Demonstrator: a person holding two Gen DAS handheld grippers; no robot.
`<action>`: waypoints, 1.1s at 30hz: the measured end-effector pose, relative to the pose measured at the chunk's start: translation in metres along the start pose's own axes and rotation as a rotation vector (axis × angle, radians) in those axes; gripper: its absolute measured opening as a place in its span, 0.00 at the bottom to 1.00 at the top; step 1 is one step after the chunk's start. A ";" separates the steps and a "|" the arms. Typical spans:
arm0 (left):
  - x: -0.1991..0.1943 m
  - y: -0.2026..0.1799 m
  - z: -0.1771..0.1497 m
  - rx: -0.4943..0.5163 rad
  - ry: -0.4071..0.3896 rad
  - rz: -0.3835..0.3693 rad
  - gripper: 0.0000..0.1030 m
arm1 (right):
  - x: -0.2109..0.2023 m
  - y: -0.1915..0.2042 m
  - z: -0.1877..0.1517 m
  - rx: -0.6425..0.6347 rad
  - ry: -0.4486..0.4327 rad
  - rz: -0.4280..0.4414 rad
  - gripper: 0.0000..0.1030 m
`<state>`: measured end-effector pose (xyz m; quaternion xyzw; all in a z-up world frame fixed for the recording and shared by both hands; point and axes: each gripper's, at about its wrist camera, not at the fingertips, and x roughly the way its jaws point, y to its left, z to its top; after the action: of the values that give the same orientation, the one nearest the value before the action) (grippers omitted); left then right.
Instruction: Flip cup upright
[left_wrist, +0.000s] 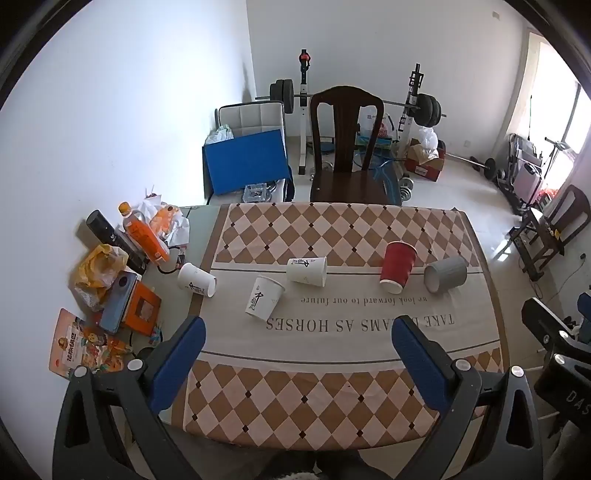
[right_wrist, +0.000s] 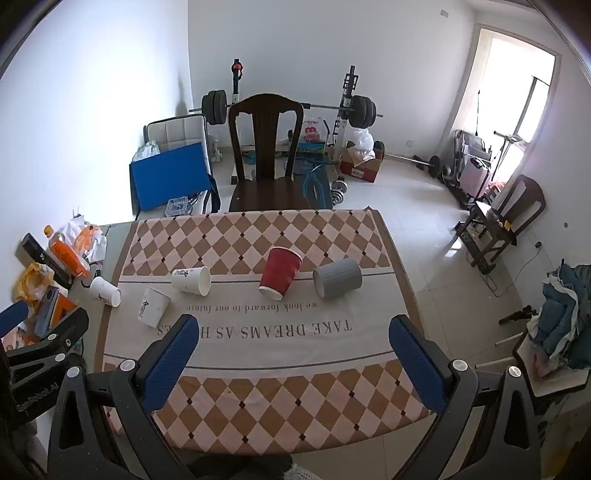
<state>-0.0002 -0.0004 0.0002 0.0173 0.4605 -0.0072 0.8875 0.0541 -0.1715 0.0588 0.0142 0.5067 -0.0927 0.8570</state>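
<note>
Several cups lie tipped over in a row on the checkered tablecloth (left_wrist: 332, 391). From left: a white paper cup (left_wrist: 197, 279) (right_wrist: 105, 290), a second white cup with black writing (left_wrist: 264, 297) (right_wrist: 153, 307), a third white cup (left_wrist: 307, 271) (right_wrist: 191, 280), a red ribbed cup (left_wrist: 397, 266) (right_wrist: 279, 271), and a grey ribbed cup (left_wrist: 445, 274) (right_wrist: 337, 277). My left gripper (left_wrist: 299, 339) is open and empty, above the near table edge. My right gripper (right_wrist: 295, 338) is open and empty, also short of the cups.
Clutter sits at the table's left: an orange bottle (left_wrist: 142, 232), a black cylinder (left_wrist: 107, 230), a yellow bag (left_wrist: 98, 267), a phone (left_wrist: 120, 299). A dark wooden chair (left_wrist: 345, 147) stands behind the table, with a weight bench beyond. The right gripper's body shows at the left view's right edge (left_wrist: 554, 343).
</note>
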 end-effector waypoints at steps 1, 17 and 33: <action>0.000 0.000 0.000 -0.004 0.001 -0.002 1.00 | 0.000 -0.001 -0.001 0.006 -0.013 0.005 1.00; 0.000 0.001 0.003 -0.008 -0.003 -0.001 1.00 | 0.000 0.002 0.004 0.002 -0.006 -0.001 1.00; 0.000 0.000 0.006 -0.008 -0.010 -0.004 1.00 | 0.001 0.003 0.007 0.002 -0.004 -0.001 1.00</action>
<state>0.0045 -0.0002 0.0040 0.0126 0.4562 -0.0075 0.8898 0.0610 -0.1692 0.0613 0.0146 0.5047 -0.0938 0.8581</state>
